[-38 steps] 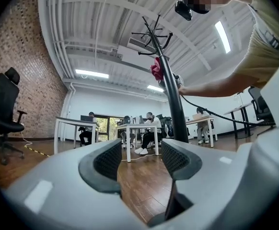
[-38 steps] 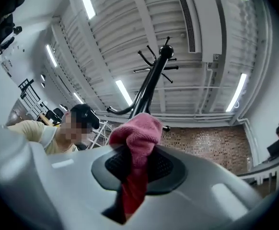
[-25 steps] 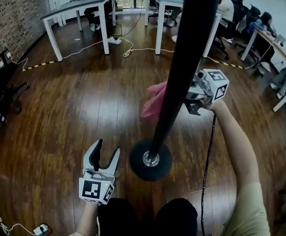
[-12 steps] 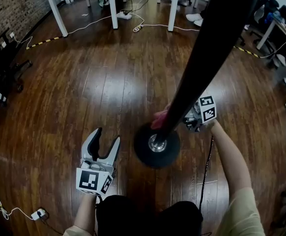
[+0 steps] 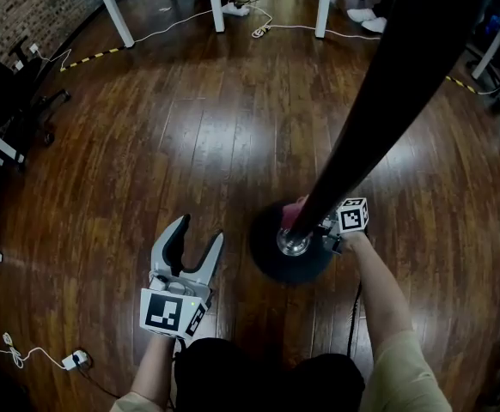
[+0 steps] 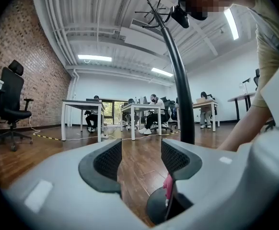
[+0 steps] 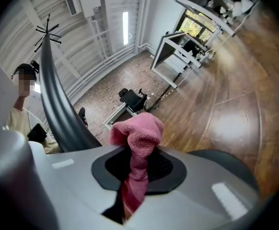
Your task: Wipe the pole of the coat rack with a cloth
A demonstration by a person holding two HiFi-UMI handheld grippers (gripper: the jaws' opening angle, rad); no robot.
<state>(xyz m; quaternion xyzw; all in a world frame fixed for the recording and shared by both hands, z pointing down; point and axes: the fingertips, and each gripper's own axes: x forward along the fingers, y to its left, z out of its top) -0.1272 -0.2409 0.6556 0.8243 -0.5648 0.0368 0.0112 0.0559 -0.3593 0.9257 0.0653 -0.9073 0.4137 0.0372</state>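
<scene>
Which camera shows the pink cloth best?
The right gripper view: the cloth fills its centre, pinched between the jaws. The head view shows only a pink sliver beside the pole near the base; the left gripper view, a small pink bit there.

No readable text — markers only, no lettering.

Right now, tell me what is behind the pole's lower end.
Pink cloth peeks out left of the pole, just above the base, clamped in the right gripper. The pole covers the rest.
</scene>
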